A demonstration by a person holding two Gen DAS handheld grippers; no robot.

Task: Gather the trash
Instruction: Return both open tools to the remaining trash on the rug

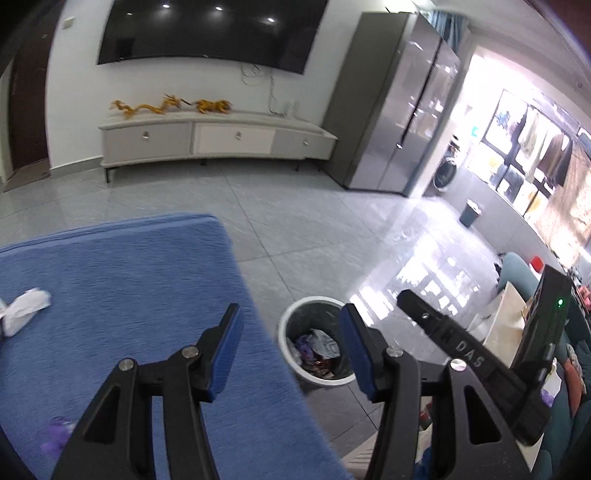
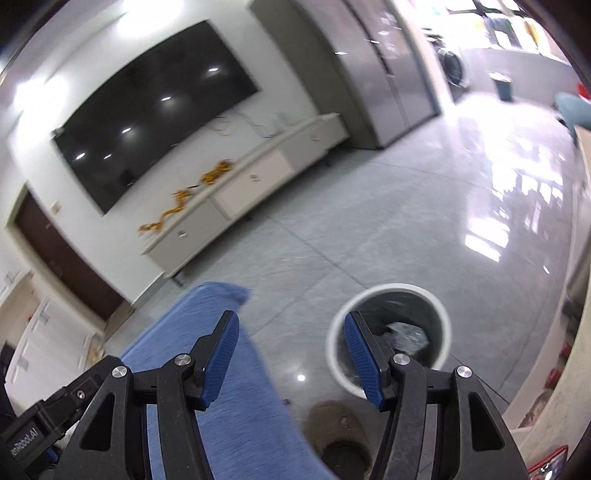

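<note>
A: Left wrist view, far left first. A crumpled white tissue [image 1: 26, 309] lies on the blue cloth surface [image 1: 122, 280], near its left edge. Lower down, a purple scrap [image 1: 55, 441] also rests on the cloth, blurred, so I can't identify it.

B: And the left gripper [image 1: 291, 350]?

A: Jaws spread, blue pads apart, nothing between them. One finger sits over the cloth, the other overlaps the white-rimmed trash bin [image 1: 317, 380].

B: Bin position?

A: On the grey tiled floor [image 1: 295, 229], just beside the cloth's right edge. Inside it: crumpled wrappers [image 1: 321, 347], some purple, some silvery, some reddish. Right of that, the black body of the other gripper shows, with a green light on.

B: Background?

A: Wall-mounted television [image 1: 210, 29] above a low white cabinet [image 1: 218, 138]; a tall grey refrigerator [image 1: 399, 122] further right, and a second small bin [image 1: 471, 213] well beyond it.

B: Right wrist view?

A: Blurred. Blue cloth at left, then the right gripper [image 2: 291, 354], jaws likewise spread and holding nothing. Between its fingers, bare floor; below that a brown slipper [image 2: 338, 432], on a foot I think, but can't confirm. The bin stands at right, behind the right finger, with a silvery wrapper [image 2: 406, 334] visible inside.

B: Trash not yet in the bin?

A: The tissue and the purple scrap, both on the cloth.
</note>
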